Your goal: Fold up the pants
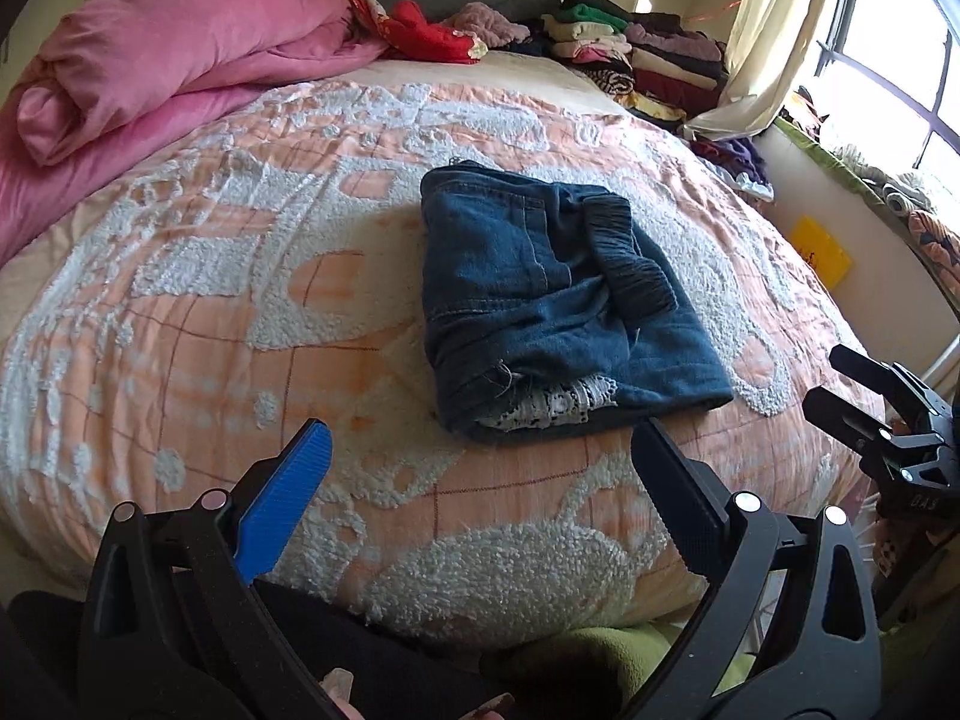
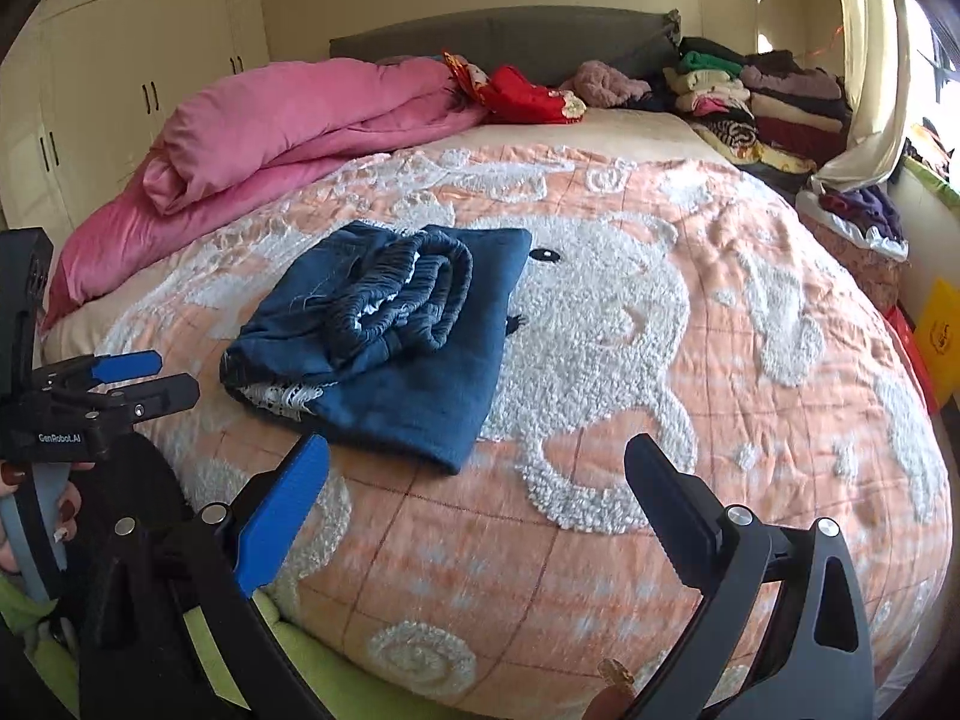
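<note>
The pants (image 1: 558,300) are seen folded into a compact bundle on the quilt (image 1: 240,300), near the middle of the bed and toward its near edge. In the left wrist view the bundle's long axis runs from far-left to near-right, away from the camera; the gathered waistband (image 1: 630,252) lies on top along the right side, and a strip of white lace (image 1: 552,405) shows at the near end. In the right wrist view the waistband (image 2: 414,294) is seen curled on top, the lace (image 2: 282,396) at the near-left corner. The left gripper (image 1: 480,474) is held over the bed's near edge, jaws wide apart, nothing between them. The right gripper (image 2: 477,480) is likewise spread and empty, short of the pants. A pink duvet (image 1: 150,60) is heaped at the far left.
</note>
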{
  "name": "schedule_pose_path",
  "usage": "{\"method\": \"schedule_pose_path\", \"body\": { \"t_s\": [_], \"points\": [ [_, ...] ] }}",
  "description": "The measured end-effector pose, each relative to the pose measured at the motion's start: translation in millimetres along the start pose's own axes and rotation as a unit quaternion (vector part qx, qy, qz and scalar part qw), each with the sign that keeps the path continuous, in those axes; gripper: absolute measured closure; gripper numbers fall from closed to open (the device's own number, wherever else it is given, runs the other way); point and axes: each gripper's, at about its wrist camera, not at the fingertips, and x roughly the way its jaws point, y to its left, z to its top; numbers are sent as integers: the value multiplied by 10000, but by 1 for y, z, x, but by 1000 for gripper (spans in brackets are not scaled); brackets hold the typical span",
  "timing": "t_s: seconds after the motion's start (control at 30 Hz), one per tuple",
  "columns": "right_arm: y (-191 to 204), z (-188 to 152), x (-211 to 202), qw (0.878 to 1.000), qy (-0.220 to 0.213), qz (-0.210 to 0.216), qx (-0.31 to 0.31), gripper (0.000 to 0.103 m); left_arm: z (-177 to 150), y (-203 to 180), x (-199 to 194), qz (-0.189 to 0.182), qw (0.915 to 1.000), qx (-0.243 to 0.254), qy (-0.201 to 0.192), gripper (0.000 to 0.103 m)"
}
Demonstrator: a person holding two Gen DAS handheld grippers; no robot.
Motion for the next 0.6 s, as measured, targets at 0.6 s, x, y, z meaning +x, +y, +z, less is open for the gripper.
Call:
{"method": "schedule_pose_path", "body": {
  "t_s": [0.6],
  "points": [
    [5, 1, 4, 10000, 27, 12, -60, 5, -2, -2, 6, 54, 9999, 20, 125, 9]
  ]
}}
